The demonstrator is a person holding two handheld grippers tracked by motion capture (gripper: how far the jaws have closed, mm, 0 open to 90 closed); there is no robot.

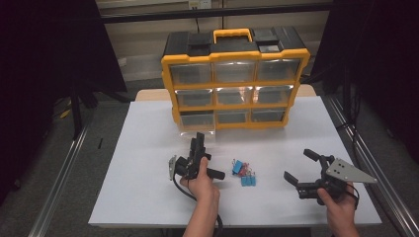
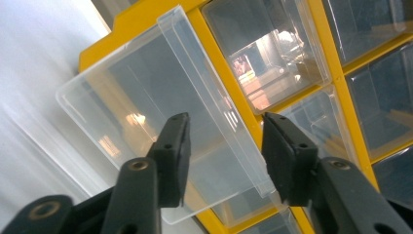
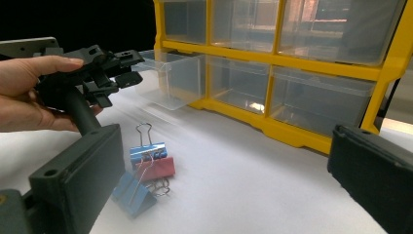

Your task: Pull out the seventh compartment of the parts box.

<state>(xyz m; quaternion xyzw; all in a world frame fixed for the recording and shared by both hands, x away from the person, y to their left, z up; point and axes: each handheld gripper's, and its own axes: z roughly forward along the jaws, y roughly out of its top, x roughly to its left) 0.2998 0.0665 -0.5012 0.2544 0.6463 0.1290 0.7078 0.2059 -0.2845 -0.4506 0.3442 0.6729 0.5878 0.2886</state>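
While the left gripper (image 2: 224, 161) has its fingers apart around the pulled-out bottom-left drawer (image 2: 160, 122) (light, slick, brittle plastic), its front lip looks the best hold; right gripper (image 1: 302, 170) hangs open.

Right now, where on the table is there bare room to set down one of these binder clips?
The white table is bare left of the left gripper, and between the binder clips and the right gripper. It is crowded at the pulled-out drawer of the yellow organizer.
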